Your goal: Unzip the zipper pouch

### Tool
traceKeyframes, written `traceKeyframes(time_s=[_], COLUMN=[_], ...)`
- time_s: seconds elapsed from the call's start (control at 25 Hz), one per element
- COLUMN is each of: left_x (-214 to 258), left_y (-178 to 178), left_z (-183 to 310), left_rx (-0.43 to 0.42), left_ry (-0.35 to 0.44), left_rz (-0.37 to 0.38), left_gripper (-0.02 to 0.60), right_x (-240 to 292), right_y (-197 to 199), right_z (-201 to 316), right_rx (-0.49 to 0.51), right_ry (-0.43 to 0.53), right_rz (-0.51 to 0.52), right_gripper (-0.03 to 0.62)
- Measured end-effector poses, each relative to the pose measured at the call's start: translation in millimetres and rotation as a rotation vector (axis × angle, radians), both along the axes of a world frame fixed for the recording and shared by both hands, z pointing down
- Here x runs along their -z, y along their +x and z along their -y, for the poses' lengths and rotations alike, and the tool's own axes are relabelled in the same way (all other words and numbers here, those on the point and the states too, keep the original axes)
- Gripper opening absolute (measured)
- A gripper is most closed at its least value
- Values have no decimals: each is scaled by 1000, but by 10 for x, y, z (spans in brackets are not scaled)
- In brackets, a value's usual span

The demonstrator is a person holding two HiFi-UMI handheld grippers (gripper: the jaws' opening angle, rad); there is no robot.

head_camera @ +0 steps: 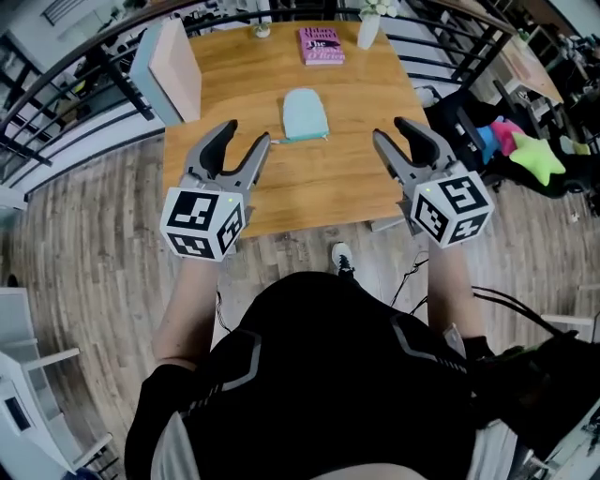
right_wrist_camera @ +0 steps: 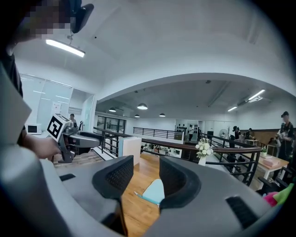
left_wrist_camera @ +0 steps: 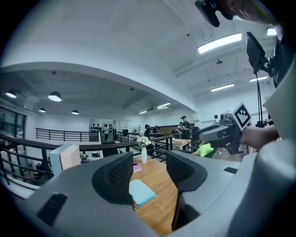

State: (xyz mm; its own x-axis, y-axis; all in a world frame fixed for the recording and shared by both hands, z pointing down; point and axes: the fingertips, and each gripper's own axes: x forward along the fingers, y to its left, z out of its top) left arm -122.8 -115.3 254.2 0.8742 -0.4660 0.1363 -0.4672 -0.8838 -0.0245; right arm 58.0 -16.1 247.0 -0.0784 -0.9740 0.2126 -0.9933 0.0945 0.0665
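Plainly the unzipping has not yet begun: the pale blue zipper pouch (head_camera: 306, 114) lies flat, seemingly still zipped, near the middle of the wooden worktop (head_camera: 347, 178). Nothing touches it, and a pink book (head_camera: 322, 44) and a white vase (head_camera: 368, 28) stand well beyond it. The left gripper (head_camera: 247, 137) and the right gripper (head_camera: 392, 133) hover over the near edge, short of the pouch. Each has its jaws spread wide and holds nothing. This looks like the approach step. Next, I judge, one gripper must pin the fabric while the other finds the small pull, which seems to sit along the pouch's near edge.
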Motion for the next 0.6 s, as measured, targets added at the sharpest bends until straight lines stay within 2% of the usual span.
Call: traceKeyframes(time_s=[0.2,0.6], left_x=[16,-213], left_y=[265,720], left_z=[116,512], left_rx=[52,152], left_ry=[13,-24], left_rz=[0,18], left_gripper=[238,238], right_x=[-40,-276], right_y=[307,764], right_z=[313,869], right_rx=[74,208], right_ry=[-2,-41], right_rz=[11,17], right_gripper=[186,186])
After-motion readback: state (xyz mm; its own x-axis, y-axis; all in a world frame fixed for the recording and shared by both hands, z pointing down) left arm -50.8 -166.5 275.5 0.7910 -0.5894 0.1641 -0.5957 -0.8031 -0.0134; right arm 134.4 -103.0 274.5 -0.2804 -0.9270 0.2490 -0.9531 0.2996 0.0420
